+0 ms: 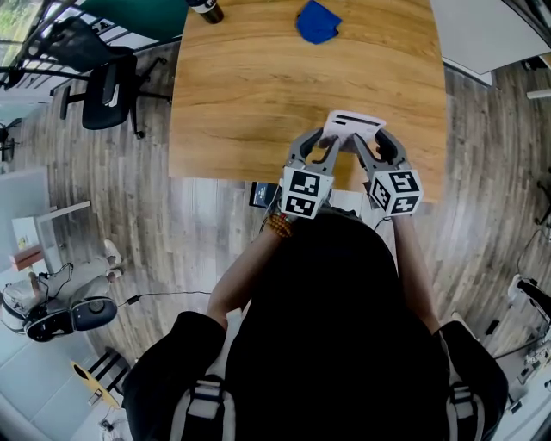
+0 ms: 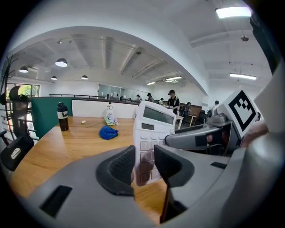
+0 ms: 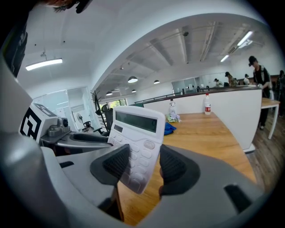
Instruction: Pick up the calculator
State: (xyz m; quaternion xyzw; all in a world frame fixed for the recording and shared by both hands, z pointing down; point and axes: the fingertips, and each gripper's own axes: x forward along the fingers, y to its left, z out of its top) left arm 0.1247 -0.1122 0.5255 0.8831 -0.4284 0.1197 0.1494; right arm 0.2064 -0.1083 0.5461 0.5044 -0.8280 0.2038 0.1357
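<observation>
A white calculator (image 1: 351,127) is held over the near edge of the wooden table (image 1: 241,95), screen end away from me. My left gripper (image 1: 325,146) is shut on its near left side and my right gripper (image 1: 366,148) on its near right side. The left gripper view shows the calculator (image 2: 151,133) standing tilted, its lower keys pinched between the dark ribbed pads (image 2: 121,168) of the left gripper (image 2: 144,167). Seen from the right gripper view, the calculator (image 3: 136,142) leans left, its lower corner clamped in the right gripper (image 3: 144,167).
A blue cloth (image 1: 317,21) and a dark bottle (image 1: 205,9) lie at the table's far end. An office chair (image 1: 108,90) stands left of the table. A person's body fills the lower head view. Two white bottles (image 3: 206,103) stand at the far end.
</observation>
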